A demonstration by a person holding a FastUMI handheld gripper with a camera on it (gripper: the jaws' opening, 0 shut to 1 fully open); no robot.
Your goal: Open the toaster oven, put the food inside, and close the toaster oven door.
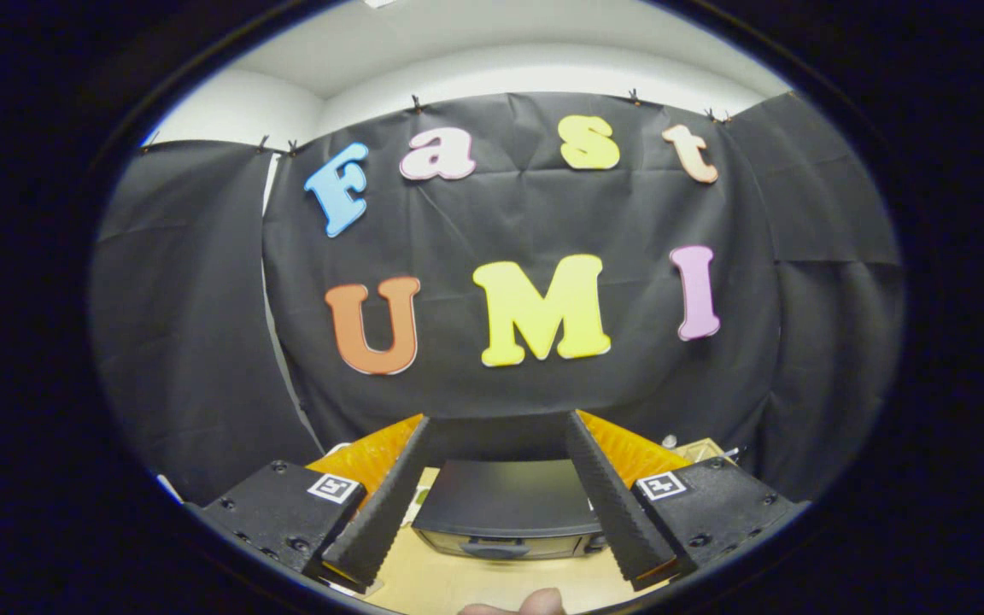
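A black toaster oven (505, 508) stands on the light wooden table, seen from above and in front, framed between my two fingers. Its top is a dark flat panel, and its door, with a handle (496, 549) along the front, looks closed. My gripper (496, 423) is open and held high above the table, well short of the oven, with nothing between the ribbed black fingers (389, 504). A food item near the bottom, in front of the oven, is only a small pale rounded edge (535, 605); I cannot tell what it is.
The light wooden table (449, 585) carries the oven. A small object (670, 442) and some clutter sit at the table's back right corner beyond the right finger. The black cloth wall (202, 342) closes the booth behind and on both sides.
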